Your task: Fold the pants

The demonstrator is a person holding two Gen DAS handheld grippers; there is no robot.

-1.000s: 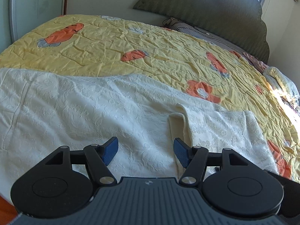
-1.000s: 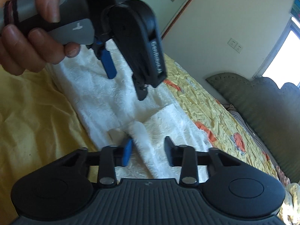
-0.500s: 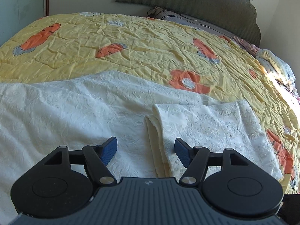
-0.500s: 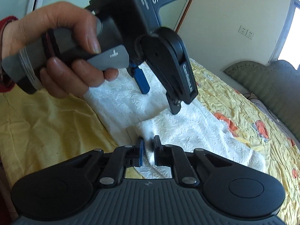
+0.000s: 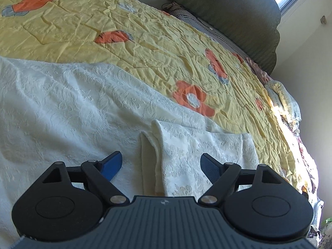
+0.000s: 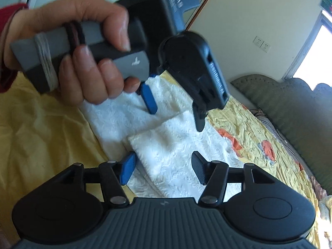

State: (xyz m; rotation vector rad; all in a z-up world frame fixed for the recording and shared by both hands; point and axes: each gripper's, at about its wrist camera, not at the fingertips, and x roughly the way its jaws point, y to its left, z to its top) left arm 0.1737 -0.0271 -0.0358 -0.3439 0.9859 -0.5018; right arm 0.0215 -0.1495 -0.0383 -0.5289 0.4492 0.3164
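Pants (image 5: 186, 155) lie folded between both spread tools, apparently untouched.

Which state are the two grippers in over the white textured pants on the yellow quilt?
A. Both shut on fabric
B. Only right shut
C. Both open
C: the left gripper and right gripper both show wide-apart jaws above the white textured pants, gripping nothing.

One pair of white pants (image 5: 72, 112) is lying at 9 o'clock on one yellow quilt (image 5: 145, 47). Two grippers are hovering, left gripper (image 6: 175, 112) at 12, right gripper (image 6: 164, 170) at 6, jaws apart. One hand (image 6: 83, 62) is gripping. One headboard (image 5: 238, 16) is sitting at 1.
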